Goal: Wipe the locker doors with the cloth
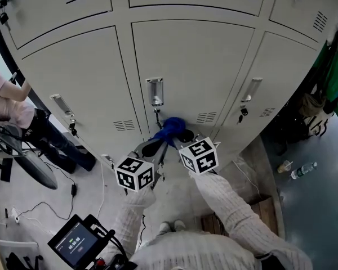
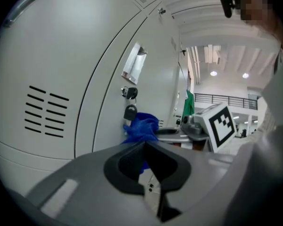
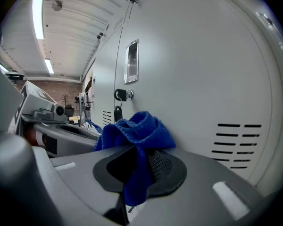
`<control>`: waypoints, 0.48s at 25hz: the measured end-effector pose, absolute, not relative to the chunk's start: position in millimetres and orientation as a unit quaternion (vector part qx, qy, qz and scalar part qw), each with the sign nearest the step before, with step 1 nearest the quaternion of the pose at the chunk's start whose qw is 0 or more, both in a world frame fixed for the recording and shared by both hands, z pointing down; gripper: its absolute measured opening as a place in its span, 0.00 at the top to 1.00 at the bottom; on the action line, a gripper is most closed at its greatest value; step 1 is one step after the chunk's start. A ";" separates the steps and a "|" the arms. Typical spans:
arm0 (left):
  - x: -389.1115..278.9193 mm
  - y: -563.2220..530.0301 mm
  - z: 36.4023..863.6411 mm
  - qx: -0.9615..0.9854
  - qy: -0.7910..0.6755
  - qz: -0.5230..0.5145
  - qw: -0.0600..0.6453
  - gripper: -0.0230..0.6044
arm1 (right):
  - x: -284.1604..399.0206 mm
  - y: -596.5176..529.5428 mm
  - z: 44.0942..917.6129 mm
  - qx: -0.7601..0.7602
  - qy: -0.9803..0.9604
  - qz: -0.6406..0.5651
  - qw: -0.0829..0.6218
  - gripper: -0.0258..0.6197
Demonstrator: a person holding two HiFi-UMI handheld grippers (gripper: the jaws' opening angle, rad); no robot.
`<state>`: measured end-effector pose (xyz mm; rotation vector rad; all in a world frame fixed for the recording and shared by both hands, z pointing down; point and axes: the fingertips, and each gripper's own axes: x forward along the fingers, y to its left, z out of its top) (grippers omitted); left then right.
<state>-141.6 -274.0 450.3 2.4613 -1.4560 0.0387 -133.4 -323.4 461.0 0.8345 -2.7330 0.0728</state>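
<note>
The cloth [image 3: 141, 126] is a blue, nubbly rag, bunched into a loose crumpled wad rather than spread flat, with one tail hanging down between the jaws. My right gripper [image 3: 139, 150] is clamped on a fold of it, so the wad stands out ahead of the tips. I hold it that way, I think, so that the soft bulk meets the metal and not the hard jaws.

The wad lies against the middle locker door [image 1: 197, 66], close to its lower edge and towards its lower left corner. It is just below the key [image 3: 118, 112] that hangs from the lock under the recessed handle [image 1: 154, 91], and to the left of the vent slots [image 1: 205, 117]. With the cloth this low, I judge most of the pale grey panel above is yet to be wiped, and the dangling key is something the cloth could snag on.

My left gripper [image 2: 144, 145] is just beside the right one, its jaws together with nothing clamped that I can see. The blue beyond them is the wad in the other gripper. It seems only to be standing by.
</note>
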 end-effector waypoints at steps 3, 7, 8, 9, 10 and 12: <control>-131.4 -268.4 435.9 0.862 -0.491 0.009 0.127 0.95 | -118.8 -320.3 443.1 0.296 -0.946 0.008 0.133 0.88; -111.5 -267.6 391.1 0.881 -0.465 -0.018 0.086 0.95 | -97.9 -319.7 391.9 0.314 -0.944 -0.028 0.097 0.88; -104.6 -268.4 377.4 0.885 -0.459 -0.027 0.073 0.95 | -93.4 -318.1 376.6 0.320 -0.943 -0.038 0.083 0.88; -98.9 -269.9 362.4 0.889 -0.454 -0.035 0.056 0.95 | -89.1 -317.1 359.9 0.327 -0.941 -0.049 0.069 0.88; -95.0 -271.5 346.3 0.891 -0.450 -0.042 0.037 0.95 | -85.1 -316.7 342.2 0.334 -0.939 -0.063 0.054 0.88; -90.5 -273.2 313.2 0.895 -0.442 -0.052 -0.003 0.95 | -78.0 -316.8 305.6 0.343 -0.934 -0.091 0.025 0.88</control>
